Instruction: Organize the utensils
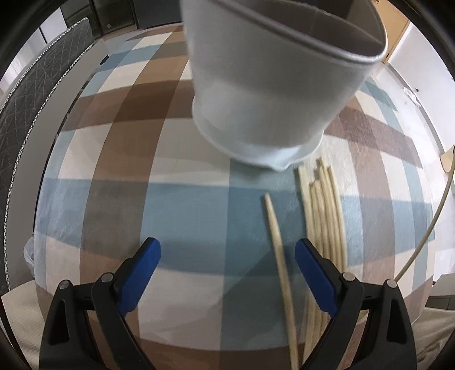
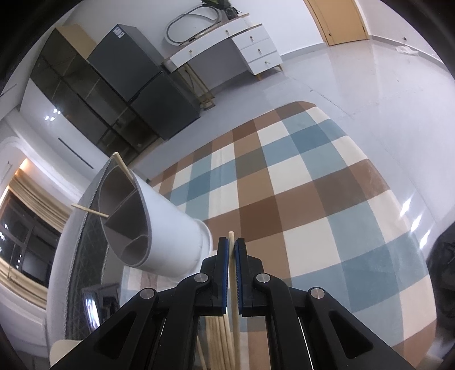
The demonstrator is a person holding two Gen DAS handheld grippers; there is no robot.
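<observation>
While a single chopstick (image 2: 233,284) sits pinched between the right gripper (image 2: 231,244) fingers, loose chopsticks (image 1: 324,216) lie on the checked rug (image 1: 184,205), just beside the white divided holder (image 1: 273,85), left gripper (image 1: 227,253) spread wide, holding nothing.

Checked rug (image 2: 298,199), blue, brown, cream; white dresser (image 2: 227,45); dark cabinet (image 2: 113,94); wooden door (image 2: 341,20); grey quilted mattress (image 1: 34,94).

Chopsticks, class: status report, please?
Left gripper open, empty. Right gripper shut on one chopstick. Holder has two chopsticks; bundle waits. Nothing blocking.
</observation>
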